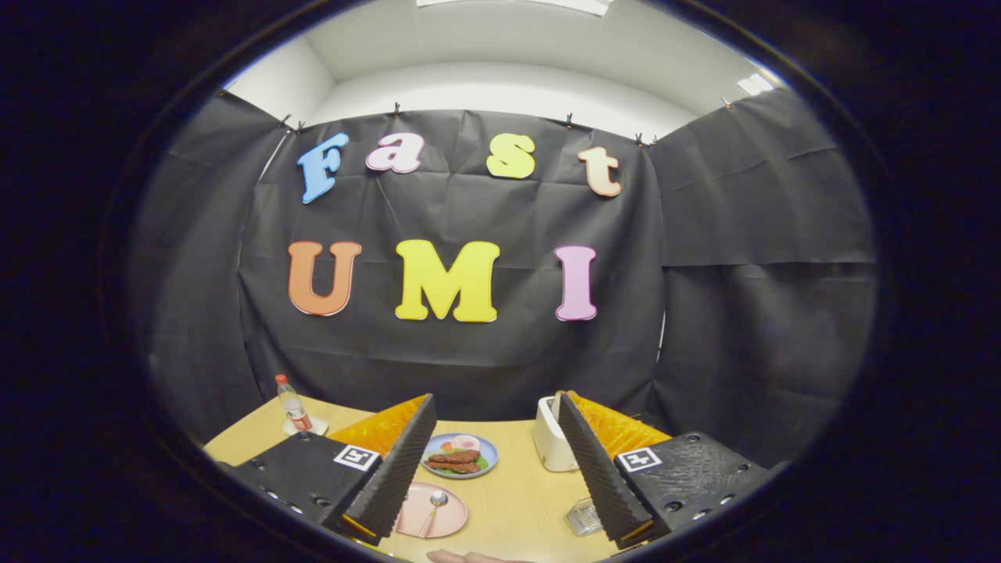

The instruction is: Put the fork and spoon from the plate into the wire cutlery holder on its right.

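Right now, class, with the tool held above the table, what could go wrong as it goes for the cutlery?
1. The tool is open and high above the pink plate; the spoon lies flat, so the fingers may skid off it.
2. The wire holder sits partly behind the right finger, so aiming a drop there could miss.
3. A hand rests at the table edge near the plate and could be bumped.
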Tool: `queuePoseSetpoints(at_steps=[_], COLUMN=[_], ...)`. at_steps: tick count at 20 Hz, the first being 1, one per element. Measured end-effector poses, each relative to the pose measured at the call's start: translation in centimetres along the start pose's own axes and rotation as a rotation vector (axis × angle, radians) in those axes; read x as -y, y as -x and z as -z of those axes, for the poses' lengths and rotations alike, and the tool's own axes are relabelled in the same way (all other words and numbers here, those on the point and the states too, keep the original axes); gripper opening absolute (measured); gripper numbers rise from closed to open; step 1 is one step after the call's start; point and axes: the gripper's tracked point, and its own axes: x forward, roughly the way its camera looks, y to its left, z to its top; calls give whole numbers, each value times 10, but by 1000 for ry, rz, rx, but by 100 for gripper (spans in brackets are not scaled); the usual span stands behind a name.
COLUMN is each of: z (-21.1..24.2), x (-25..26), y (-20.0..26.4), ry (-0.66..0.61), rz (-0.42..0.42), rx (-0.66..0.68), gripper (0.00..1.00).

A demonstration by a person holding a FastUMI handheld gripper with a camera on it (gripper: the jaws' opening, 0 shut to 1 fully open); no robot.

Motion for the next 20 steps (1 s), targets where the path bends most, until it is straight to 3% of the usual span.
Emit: queuePoseSetpoints(at_steps=[8, 15, 20], z=[21, 76, 144], x=[-7, -13, -52], y=[-23, -37, -44], ry=[-8, 12, 17], rz=[-127, -99, -95], rx=[-28, -127, -239], gripper=[95, 95, 95])
